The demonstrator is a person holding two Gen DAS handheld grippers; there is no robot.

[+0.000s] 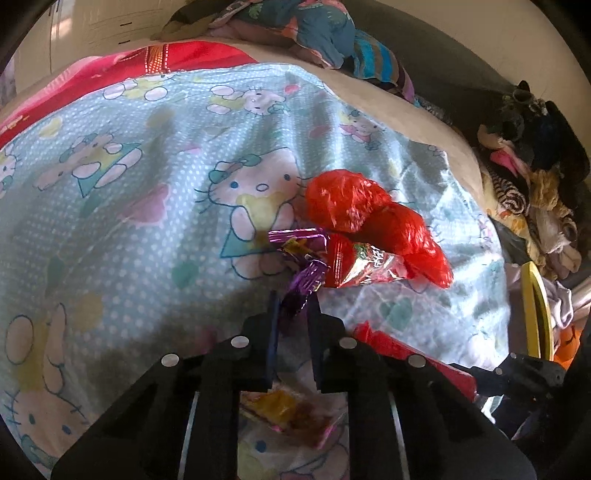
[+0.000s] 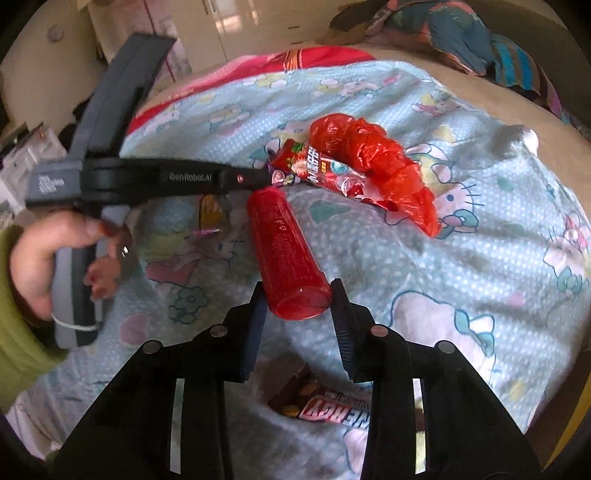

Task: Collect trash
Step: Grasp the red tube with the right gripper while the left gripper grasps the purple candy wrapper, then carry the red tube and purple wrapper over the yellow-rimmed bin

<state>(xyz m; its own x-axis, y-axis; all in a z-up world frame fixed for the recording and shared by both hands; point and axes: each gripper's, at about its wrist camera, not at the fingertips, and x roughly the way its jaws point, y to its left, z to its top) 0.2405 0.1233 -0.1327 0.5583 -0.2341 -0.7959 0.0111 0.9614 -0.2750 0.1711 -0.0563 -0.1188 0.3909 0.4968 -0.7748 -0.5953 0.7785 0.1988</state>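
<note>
My left gripper [image 1: 292, 297] is shut on a crumpled purple foil wrapper [image 1: 303, 258] over the Hello Kitty sheet [image 1: 129, 206]. Just beyond it lie a red strawberry snack packet [image 1: 364, 264] and a red plastic bag [image 1: 373, 221]. In the right wrist view my right gripper [image 2: 298, 291] is shut on the rim end of a red plastic cup [image 2: 284, 254] that lies on its side. The left gripper's body [image 2: 192, 179] reaches in from the left toward the snack packet [image 2: 317, 171], with the red bag [image 2: 380, 162] behind it.
A brown-and-red candy bar wrapper [image 2: 325, 408] lies under my right gripper. A yellow-pink wrapper [image 1: 291, 410] lies under my left gripper. A clothes pile [image 1: 524, 192] sits off the bed's right edge, a patterned pillow [image 1: 314, 33] at the back, a red blanket [image 1: 122, 70] at the far left.
</note>
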